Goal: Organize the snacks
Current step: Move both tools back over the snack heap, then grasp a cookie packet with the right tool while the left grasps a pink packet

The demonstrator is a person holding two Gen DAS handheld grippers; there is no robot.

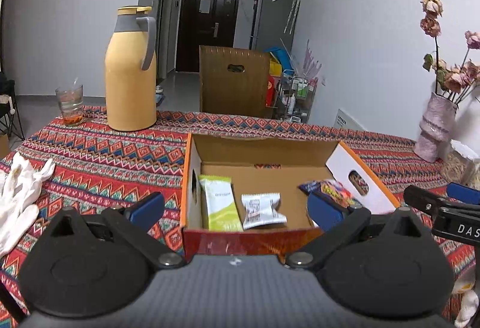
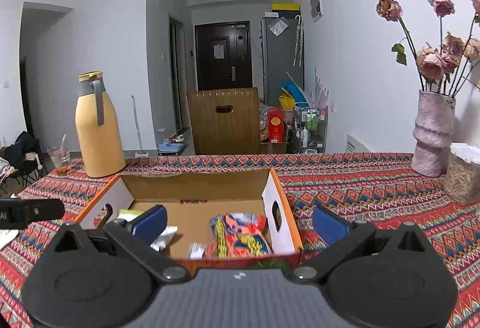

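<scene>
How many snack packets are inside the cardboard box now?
3: a green-and-white packet at the left, a small white packet in the middle, a colourful packet at the right. More may be hidden behind the near wall.

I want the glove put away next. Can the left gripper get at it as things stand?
Probably yes: the left gripper is open and empty, and the glove lies uncovered on the cloth to its left, with nothing between them.

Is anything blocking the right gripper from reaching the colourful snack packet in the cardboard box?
Only the box's low front wall. The open right gripper faces the open-topped cardboard box, and the orange-and-yellow snack packet lies uncovered at the box's right end. A small white wrapper sits beside it, not over it.
</scene>
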